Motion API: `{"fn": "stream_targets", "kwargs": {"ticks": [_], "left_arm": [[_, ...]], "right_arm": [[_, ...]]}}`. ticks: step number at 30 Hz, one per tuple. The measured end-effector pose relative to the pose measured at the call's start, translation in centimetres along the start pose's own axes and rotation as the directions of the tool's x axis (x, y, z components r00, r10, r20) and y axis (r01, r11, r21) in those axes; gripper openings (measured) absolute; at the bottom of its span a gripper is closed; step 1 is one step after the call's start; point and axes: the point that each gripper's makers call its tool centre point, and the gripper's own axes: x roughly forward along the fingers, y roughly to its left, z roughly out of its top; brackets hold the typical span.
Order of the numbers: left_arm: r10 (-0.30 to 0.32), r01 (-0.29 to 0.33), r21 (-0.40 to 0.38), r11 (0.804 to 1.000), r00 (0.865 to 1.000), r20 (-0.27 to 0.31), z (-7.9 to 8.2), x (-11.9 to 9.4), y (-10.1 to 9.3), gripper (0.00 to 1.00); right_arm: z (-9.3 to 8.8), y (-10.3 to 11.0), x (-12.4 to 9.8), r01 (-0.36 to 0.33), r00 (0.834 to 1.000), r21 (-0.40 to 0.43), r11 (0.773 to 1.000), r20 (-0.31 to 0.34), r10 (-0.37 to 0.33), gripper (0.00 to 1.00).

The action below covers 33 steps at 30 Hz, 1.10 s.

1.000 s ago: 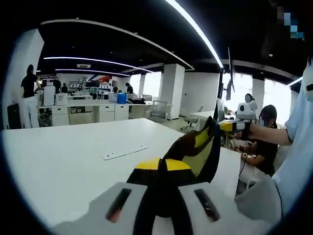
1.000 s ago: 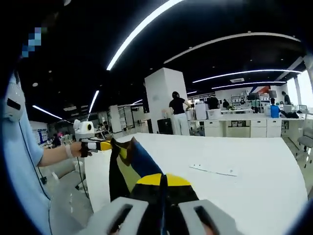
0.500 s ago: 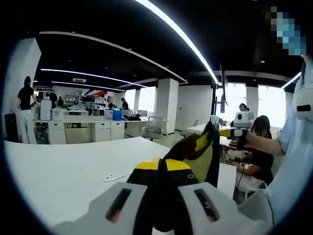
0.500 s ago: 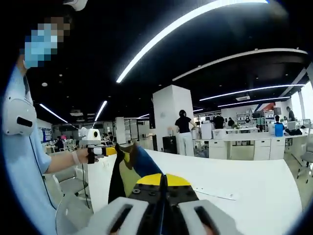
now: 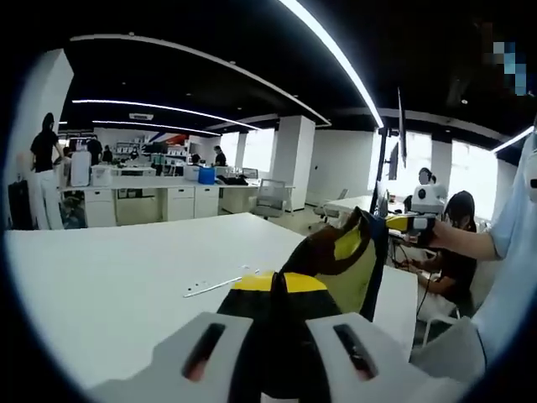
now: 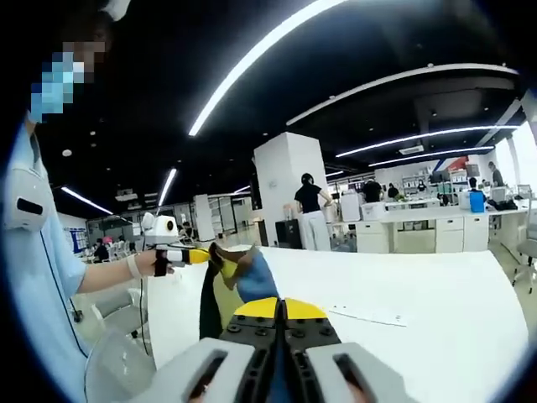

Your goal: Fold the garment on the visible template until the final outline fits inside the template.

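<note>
Hanging in the air between the two tools, the garment [image 5: 344, 256] is catalogued as black, yellow and blue fabric, raised clear above the near edge of the white table [image 5: 109, 277].

- Left gripper [image 5: 278, 290]: jaws closed tight on a dark fold of the garment, which runs off toward the other tool.
- Right gripper [image 6: 281, 312]: jaws pressed together on the opposite end of the cloth; blue fabric is seen pinched between them.
- Garment, right gripper view [image 6: 239, 281]: stretched and draped between both tools, not laid flat.
- Strip [image 5: 220, 283]: a thin white flat piece lying toward the middle of the table; whether it belongs to the template cannot be told.
- Template: no outline can be made out on the tabletop.
- Surroundings: an open office with desks and people standing at the far side.

Progress: judged early. The garment is gripped and lifted, but no fold is laid down; spreading, folding and fitting within the outline are all left.
</note>
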Motion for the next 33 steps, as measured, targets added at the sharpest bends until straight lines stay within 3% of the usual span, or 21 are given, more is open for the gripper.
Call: {"fn": "stream_targets", "kwargs": {"ticks": [6, 15, 24, 33], "left_arm": [[0.004, -0.006, -0.029, 1.000, 0.998, -0.061, -2.4, 2.7, 1.7, 0.00], [0.007, -0.015, -0.058, 0.998, 0.990, -0.144, -6.3, 7.4, 5.1, 0.00], [0.019, -0.049, -0.139, 0.989, 0.978, -0.206, -10.0, 11.6, 9.0, 0.00], [0.035, -0.086, -0.173, 0.981, 0.961, -0.276, -14.6, 15.7, 11.3, 0.00]], "right_arm": [[-2.1, -2.3, 1.7, 0.021, 0.999, 0.022, 1.000, -0.049, -0.020, 0.00], [-5.8, -8.2, 4.9, 0.044, 0.988, 0.061, 0.997, -0.153, -0.034, 0.00], [-9.9, -13.1, 8.4, 0.076, 0.968, 0.098, 0.992, -0.245, -0.050, 0.00], [-14.6, -17.7, 10.6, 0.128, 0.938, 0.129, 0.983, -0.338, -0.078, 0.00]]}}
